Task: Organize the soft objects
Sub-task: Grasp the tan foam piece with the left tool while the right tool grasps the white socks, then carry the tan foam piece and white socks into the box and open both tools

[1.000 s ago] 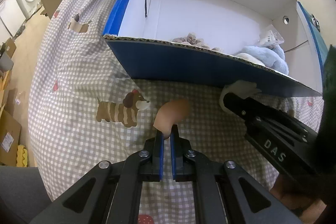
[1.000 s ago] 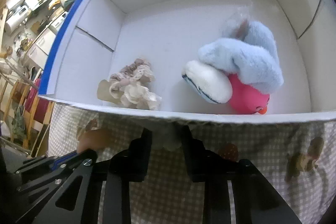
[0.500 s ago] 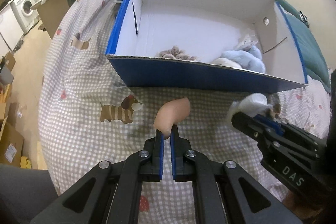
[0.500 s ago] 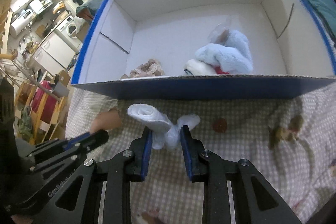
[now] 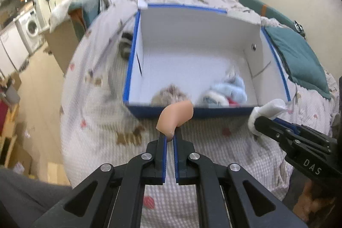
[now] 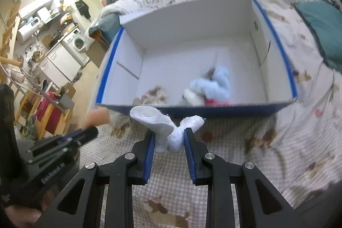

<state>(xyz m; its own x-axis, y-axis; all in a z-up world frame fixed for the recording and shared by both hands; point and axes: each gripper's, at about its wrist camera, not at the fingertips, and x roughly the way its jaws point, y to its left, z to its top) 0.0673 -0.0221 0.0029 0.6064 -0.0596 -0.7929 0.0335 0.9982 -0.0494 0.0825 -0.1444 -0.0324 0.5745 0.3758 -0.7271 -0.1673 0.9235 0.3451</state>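
My left gripper [image 5: 168,135] is shut on a peach-coloured soft sponge [image 5: 174,115], held above the bed in front of the box. It also shows in the right wrist view [image 6: 97,118]. My right gripper [image 6: 167,136] is shut on a white rolled cloth [image 6: 162,123], which also shows in the left wrist view [image 5: 267,111]. Ahead stands a blue box with a white inside [image 5: 192,52]; in the right wrist view its wall [image 6: 192,22] is tall at the back. Inside lie a beige scrunchie bundle [image 5: 170,93] and a blue, white and pink plush toy [image 6: 210,89].
The box rests on a bed with a checked, dog-print cover [image 6: 267,142]. A teal pillow [image 5: 299,57] lies to the right. A washing machine [image 5: 32,27] and shelves stand off to the left, beyond the bed's edge.
Both grippers have pulled back and risen away from the box, each still holding its object. The box now looks smaller and farther off.
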